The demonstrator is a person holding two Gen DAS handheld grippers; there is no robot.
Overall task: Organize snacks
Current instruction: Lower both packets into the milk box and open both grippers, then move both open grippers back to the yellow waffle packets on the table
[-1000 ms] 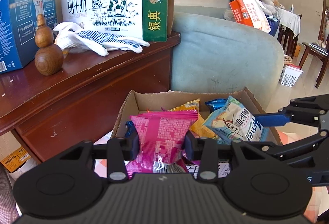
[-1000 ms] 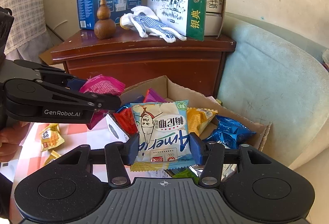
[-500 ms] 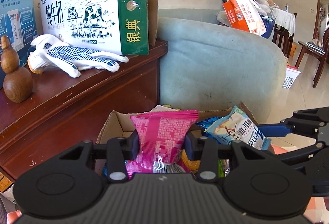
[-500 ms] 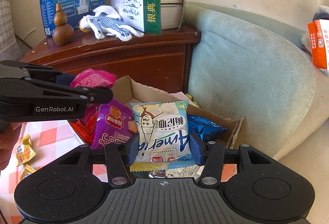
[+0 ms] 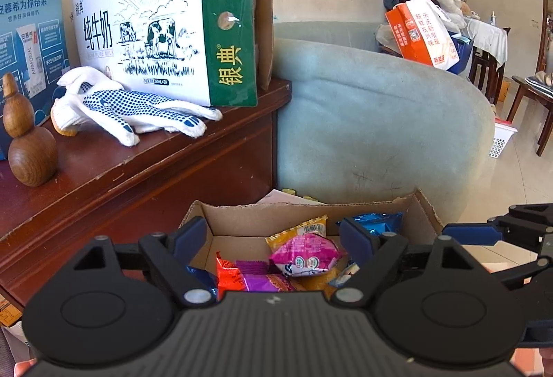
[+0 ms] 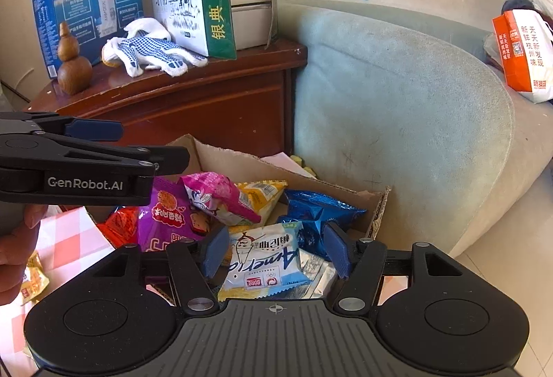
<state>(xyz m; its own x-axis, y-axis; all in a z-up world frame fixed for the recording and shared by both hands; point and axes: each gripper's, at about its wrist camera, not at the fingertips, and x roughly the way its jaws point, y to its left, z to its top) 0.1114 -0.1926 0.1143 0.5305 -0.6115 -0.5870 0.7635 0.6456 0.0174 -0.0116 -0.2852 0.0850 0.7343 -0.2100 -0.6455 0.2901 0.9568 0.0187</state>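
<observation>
Left gripper (image 5: 273, 235): fingers wide apart, holding nothing, above the box.
Right gripper (image 6: 274, 252): fingers apart, the white-blue packet (image 6: 266, 256) lies between them.
Pink packet (image 5: 304, 254): on top of the other snacks.
Cardboard box (image 5: 304, 214): beside the wooden cabinet (image 5: 138, 176).

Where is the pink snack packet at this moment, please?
The pink snack packet lies in the cardboard box, on top of the yellow packet and beside the purple packet, below the left gripper.

My left gripper (image 6: 114, 149) reads "GenRobot.AI". At eleven o'clock, the milk carton (image 5: 166, 31) says "SKIM PURE MILK". The white snack packet (image 6: 264, 256) reads "Americ".
</observation>
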